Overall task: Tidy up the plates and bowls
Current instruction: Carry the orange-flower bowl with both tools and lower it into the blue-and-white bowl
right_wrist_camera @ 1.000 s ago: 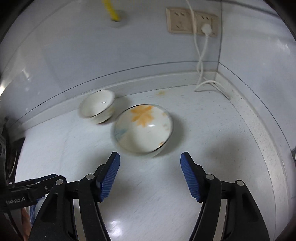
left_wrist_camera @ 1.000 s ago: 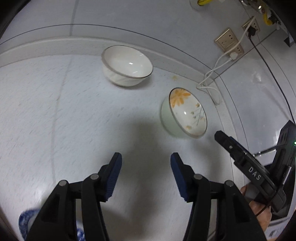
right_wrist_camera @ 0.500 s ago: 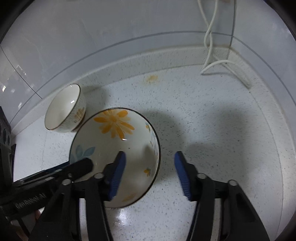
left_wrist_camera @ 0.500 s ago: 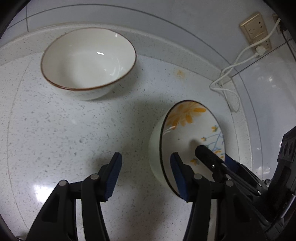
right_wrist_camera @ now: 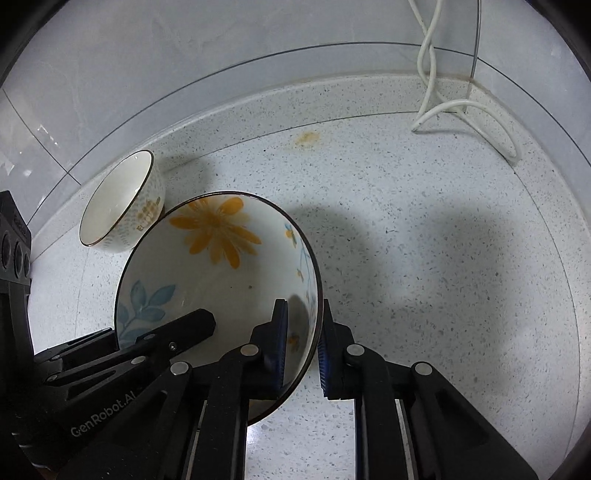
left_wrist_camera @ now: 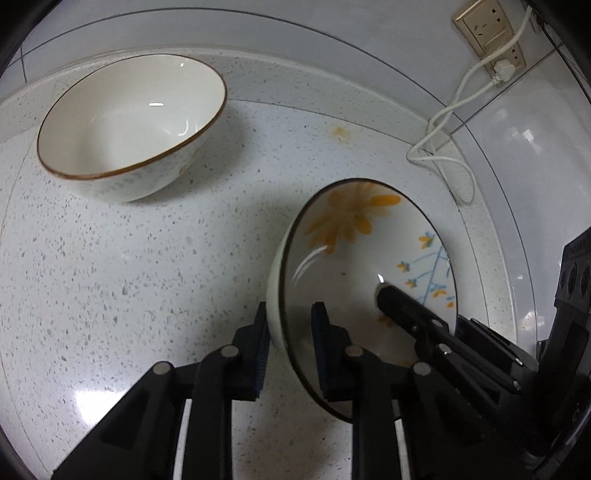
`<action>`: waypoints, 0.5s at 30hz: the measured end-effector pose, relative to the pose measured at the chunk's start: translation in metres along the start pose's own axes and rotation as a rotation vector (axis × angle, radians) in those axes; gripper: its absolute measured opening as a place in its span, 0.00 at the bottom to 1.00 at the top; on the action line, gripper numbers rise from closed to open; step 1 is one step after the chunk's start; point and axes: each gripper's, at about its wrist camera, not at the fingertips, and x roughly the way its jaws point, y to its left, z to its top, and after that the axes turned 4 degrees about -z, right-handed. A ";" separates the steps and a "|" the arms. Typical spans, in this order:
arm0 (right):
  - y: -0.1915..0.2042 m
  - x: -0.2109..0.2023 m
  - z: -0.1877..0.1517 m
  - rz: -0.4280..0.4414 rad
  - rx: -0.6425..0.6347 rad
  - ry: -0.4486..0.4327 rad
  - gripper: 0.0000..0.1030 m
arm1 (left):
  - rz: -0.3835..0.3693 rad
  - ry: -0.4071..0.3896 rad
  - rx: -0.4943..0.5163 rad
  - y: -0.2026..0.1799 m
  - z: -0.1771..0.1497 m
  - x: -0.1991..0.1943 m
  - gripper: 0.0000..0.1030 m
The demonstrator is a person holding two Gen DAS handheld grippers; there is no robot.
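The flowered bowl (left_wrist_camera: 354,258), empty, sits on the speckled counter (left_wrist_camera: 129,277). The left gripper (left_wrist_camera: 288,332) is closing on its rim, wall between the pads; the right gripper (right_wrist_camera: 301,339) clamps the opposite rim. At ten o'clock stands an empty brown-rimmed bowl (left_wrist_camera: 129,122).

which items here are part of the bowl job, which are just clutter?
Job:
- flowered bowl, rim between the fingers of the right gripper, shut on it, and the left gripper, closing on it
- plain white bowl, standing apart on the counter

Lying about:
- white cable
- wall socket
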 end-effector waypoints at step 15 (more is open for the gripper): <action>0.046 -0.062 -0.058 0.047 -0.067 -0.042 0.12 | 0.038 -0.101 0.047 0.017 -0.075 -0.077 0.20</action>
